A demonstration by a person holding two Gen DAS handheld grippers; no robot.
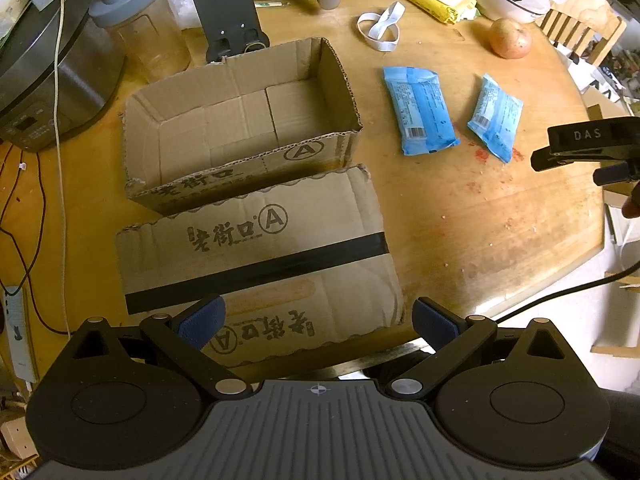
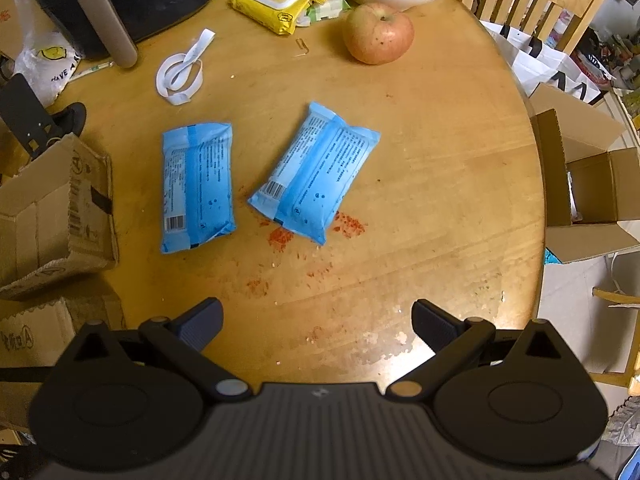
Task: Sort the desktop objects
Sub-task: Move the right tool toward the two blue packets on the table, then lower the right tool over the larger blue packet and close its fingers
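Both the left gripper point(image 1: 318, 318) and the right gripper point(image 2: 318, 320) have their jaws released and hold nothing. Beyond them, two blue packets point(image 2: 196, 186) point(image 2: 316, 176) lie on the bench point(image 2: 420, 220), right of the open carton point(image 1: 240, 120), which shows nothing inside.

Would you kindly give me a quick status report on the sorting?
Left gripper and right gripper open, empty. Two blue packets on table, open cardboard box empty. Path clear.

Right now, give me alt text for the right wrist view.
Two blue plastic packets lie flat on a round wooden table, ahead of the open, empty right gripper. Beyond them sit a red-yellow apple and a white strap.
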